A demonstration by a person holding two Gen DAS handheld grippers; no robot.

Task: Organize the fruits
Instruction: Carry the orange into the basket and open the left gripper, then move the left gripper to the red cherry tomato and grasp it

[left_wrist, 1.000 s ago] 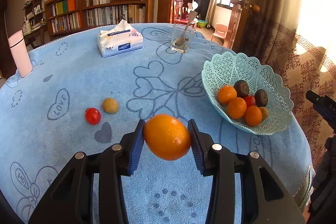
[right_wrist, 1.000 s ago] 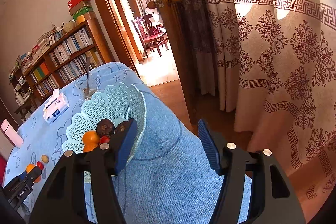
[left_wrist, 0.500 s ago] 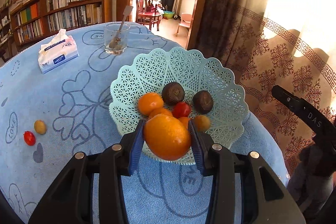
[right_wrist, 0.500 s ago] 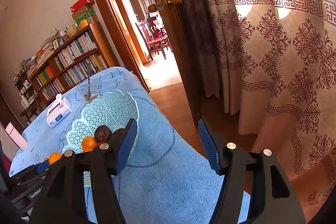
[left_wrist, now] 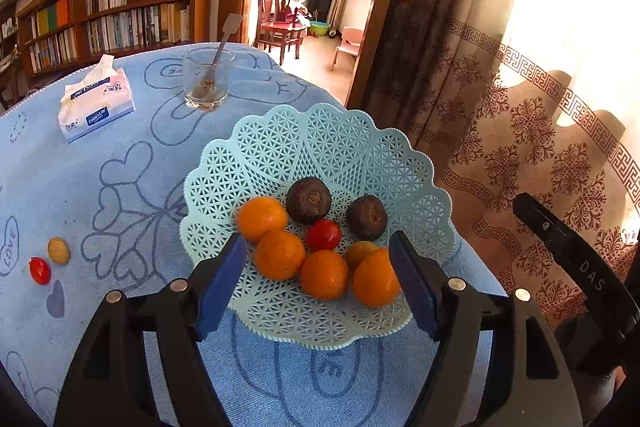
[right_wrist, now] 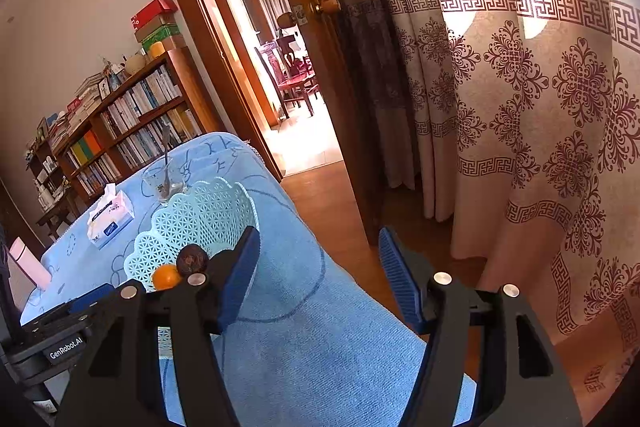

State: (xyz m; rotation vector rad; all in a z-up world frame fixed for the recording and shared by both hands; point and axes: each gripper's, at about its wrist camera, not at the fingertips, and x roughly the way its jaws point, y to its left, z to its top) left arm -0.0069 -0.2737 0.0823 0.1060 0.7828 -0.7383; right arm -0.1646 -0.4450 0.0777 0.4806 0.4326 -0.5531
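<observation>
A mint lattice fruit basket (left_wrist: pixel 328 147) stands on the blue tablecloth and holds several oranges, two dark brown fruits (left_wrist: pixel 308 200) and a red cherry tomato (left_wrist: pixel 323 234). My left gripper (left_wrist: pixel 318 283) is open right over the basket's near rim; an orange (left_wrist: pixel 376 277) lies in the basket by its right finger. A red cherry tomato (left_wrist: pixel 40 270) and a small yellow fruit (left_wrist: pixel 59 249) lie on the cloth at the left. My right gripper (right_wrist: pixel 318 275) is open and empty over the table's right edge; the basket (right_wrist: pixel 192 223) is to its left.
A glass with a spoon (left_wrist: pixel 208 81) and a tissue pack (left_wrist: pixel 96 105) stand behind the basket. A pink bottle (right_wrist: pixel 30 263) is at the far left. Curtain, open door and bookshelf surround the table. The table edge drops off right of the basket.
My left gripper carried the orange right to the basket, opened and let it go; the orange now lies in the basket. The right gripper stayed open and shifted slightly.
</observation>
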